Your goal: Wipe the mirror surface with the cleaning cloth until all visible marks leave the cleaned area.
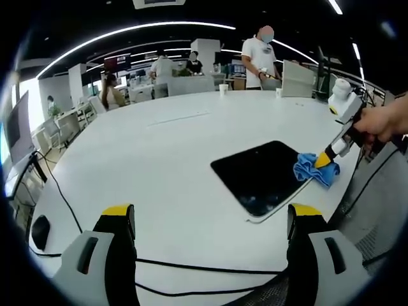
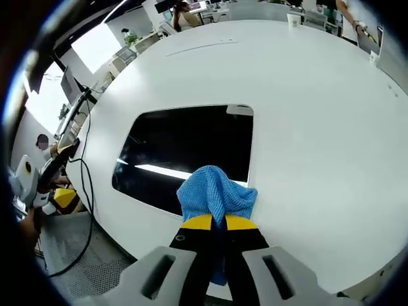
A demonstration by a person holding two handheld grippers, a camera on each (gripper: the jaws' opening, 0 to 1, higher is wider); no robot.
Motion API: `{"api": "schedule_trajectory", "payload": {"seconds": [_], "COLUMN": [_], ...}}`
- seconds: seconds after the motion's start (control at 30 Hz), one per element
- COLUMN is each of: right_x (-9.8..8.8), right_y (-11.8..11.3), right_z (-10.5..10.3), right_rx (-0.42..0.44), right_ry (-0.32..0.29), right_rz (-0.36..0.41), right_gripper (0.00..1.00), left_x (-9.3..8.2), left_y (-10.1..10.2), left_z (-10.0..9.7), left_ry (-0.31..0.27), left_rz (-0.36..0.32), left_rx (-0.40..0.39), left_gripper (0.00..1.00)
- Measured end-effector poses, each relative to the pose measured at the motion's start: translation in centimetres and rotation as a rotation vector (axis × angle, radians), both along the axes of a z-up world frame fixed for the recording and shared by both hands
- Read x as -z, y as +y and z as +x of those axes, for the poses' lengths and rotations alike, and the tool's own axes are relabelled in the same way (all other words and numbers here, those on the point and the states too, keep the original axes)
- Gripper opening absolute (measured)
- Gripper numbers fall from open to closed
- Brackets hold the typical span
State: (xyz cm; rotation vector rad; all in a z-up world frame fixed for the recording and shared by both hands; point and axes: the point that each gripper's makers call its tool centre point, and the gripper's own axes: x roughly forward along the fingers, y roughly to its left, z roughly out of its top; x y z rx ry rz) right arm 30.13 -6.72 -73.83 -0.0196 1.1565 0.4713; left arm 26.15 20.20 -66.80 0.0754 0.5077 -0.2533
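left gripper (image 1: 213,220) stands released and well back from the mirror (image 1: 264,175), which lies flat on the white table (image 1: 159,153) ahead and rightward, while right gripper (image 2: 218,222), the nearer, pinches the blue cleaning cloth (image 2: 215,191) against the mirror's near edge.

The right gripper (image 2: 217,223) has its yellow-tipped jaws closed on a bunched blue cleaning cloth (image 2: 215,191), which rests against the near edge of the dark mirror (image 2: 185,150). The mirror lies flat on the white table (image 2: 306,108), reflecting a bright strip of light. At the left edge, the left gripper (image 2: 38,175) shows beside black cables (image 2: 86,191) hanging off the table
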Motion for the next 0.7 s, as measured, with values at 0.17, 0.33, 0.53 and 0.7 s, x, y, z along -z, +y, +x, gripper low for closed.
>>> {"api": "schedule_trajectory", "payload": {"seconds": [0.17, 0.33, 0.53, 0.7], "right_x": [0.03, 0.05, 0.06, 0.11], "right_y": [-0.26, -0.27, -0.17, -0.09], "right_z": [0.02, 0.02, 0.13, 0.30], "right_rx": [0.001, -0.002, -0.001, 0.001], "right_ry": [0.001, 0.000, 0.003, 0.003], "right_rz": [-0.003, -0.007, -0.014, -0.020], "right_gripper": [0.00, 0.00, 0.00, 0.00], "left_x": [0.05, 0.03, 0.19, 0.32], "left_y": [-0.07, -0.40, -0.50, -0.66], "left_z": [-0.05, -0.11, -0.23, -0.32], "left_ry": [0.004, 0.003, 0.013, 0.020], "left_rz": [0.001, 0.003, 0.003, 0.005], "left_rx": [0.004, 0.013, 0.020, 0.027], "left_gripper": [0.99, 0.99, 0.99, 0.99]}}
